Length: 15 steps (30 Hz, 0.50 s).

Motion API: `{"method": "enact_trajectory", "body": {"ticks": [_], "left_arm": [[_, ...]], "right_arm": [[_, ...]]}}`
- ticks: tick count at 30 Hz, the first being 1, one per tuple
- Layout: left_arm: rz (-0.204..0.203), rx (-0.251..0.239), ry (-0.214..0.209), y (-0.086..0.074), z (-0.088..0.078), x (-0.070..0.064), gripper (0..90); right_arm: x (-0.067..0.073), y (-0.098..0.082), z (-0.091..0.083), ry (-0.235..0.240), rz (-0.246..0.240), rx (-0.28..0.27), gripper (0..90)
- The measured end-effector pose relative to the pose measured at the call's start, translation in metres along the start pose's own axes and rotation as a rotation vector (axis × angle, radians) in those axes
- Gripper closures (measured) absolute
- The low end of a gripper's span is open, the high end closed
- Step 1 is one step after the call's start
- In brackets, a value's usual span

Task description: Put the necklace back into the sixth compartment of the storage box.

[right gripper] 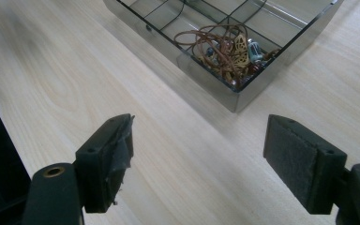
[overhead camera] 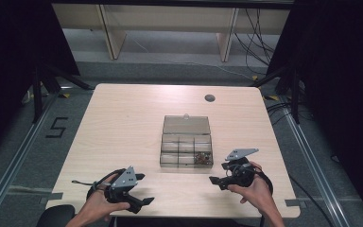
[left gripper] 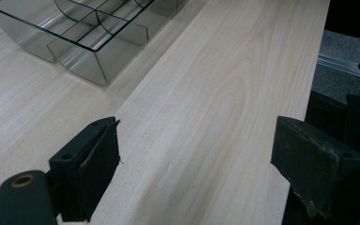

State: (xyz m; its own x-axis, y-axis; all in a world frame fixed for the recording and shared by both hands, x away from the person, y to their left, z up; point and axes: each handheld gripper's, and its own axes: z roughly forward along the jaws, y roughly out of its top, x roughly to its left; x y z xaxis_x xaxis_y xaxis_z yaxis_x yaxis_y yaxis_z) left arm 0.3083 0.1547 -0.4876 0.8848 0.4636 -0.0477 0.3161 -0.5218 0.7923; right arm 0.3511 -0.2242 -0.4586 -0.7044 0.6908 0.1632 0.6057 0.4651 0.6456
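Both tongs spread wide, holding nothing, low over the worktop [overhead camera: 123, 123]. Compartment box [overhead camera: 187, 142] ahead, lid open, nearer right tongs [overhead camera: 227, 176] than left tongs [overhead camera: 141, 189]; jewellery tangle [right gripper: 227, 49] in nearest corner.

The left gripper [overhead camera: 139, 189] and the right gripper [overhead camera: 220, 174] are black, each with a grey three-cornered plate on top, a trailing black cable and thick black jaws with worn pads.
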Motion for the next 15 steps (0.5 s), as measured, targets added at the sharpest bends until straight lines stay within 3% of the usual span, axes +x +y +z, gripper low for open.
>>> {"method": "enact_trajectory", "body": {"ticks": [3, 5, 8, 10, 11, 15], "left_arm": [[0.005, 0.003, 0.003, 0.0006, -0.0007, 0.0003, 15.1], [0.006, 0.003, 0.004, 0.0004, -0.0004, 0.0005, 15.1], [0.007, -0.008, -0.005, 0.0005, -0.0001, 0.0008, 15.1], [-0.001, -0.003, 0.005, 0.0004, -0.0005, -0.0004, 15.0], [0.008, 0.005, 0.005, 0.0004, -0.0005, 0.0006, 15.0], [0.008, 0.009, 0.001, 0.0005, -0.0007, 0.0005, 15.1]], "right_arm": [[0.0017, 0.0004, -0.0011, -0.008, 0.0, 0.018, 23.4], [0.0006, 0.0, -0.0002, -0.016, -0.03, 0.004, 22.4], [0.0037, -0.0005, -0.0002, -0.001, 0.001, -0.001, 21.6], [0.0055, -0.001, -0.0012, -0.009, 0.016, 0.026, 21.5], [0.0034, -0.0026, 0.0023, -0.02, -0.024, -0.009, 21.5], [0.0064, -0.0032, -0.0013, -0.021, 0.021, 0.028, 21.2]]}}
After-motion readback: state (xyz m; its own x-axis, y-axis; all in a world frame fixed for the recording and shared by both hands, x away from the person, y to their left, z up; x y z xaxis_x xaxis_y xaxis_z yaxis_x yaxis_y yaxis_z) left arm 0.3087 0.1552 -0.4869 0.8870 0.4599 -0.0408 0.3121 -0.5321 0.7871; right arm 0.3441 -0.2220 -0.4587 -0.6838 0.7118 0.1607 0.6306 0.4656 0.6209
